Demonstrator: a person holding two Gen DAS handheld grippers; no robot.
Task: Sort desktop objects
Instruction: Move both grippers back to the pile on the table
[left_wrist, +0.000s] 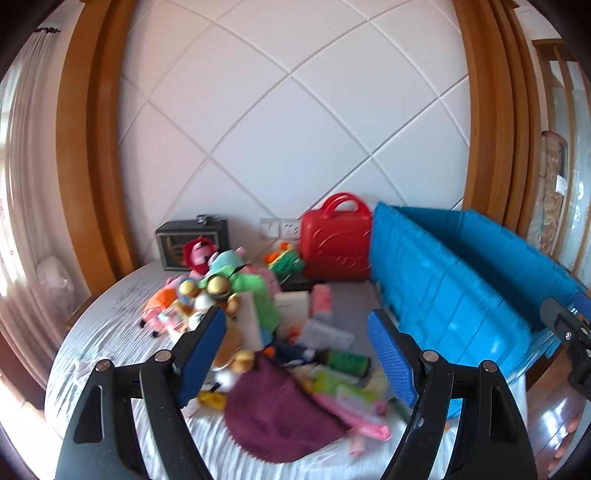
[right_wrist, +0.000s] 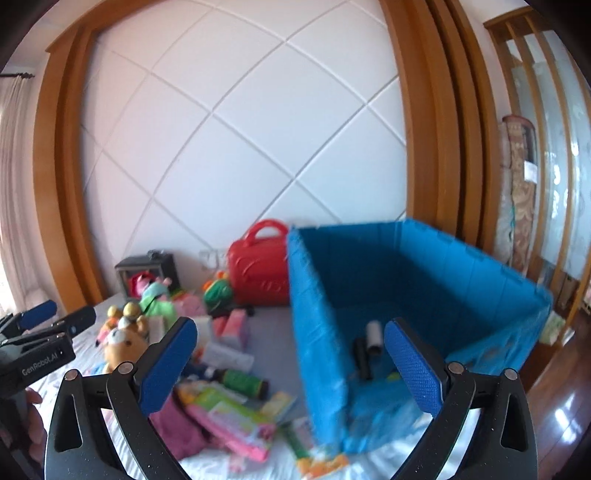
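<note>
Both claws hung wide open and empty, the left claw (left_wrist: 295, 354) over a maroon cloth (left_wrist: 280, 417), the right claw (right_wrist: 291, 365) at the blue bin (right_wrist: 417, 273). Beyond, toys (left_wrist: 218, 291) cluttered the worktop (left_wrist: 103, 332) before a red case (left_wrist: 334, 243).

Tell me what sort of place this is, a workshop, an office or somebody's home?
Most likely a room in a home. A pile of plush toys lies on a striped cloth, beside a blue storage bin and a red toy case, with a wood-framed panelled wall behind.
</note>
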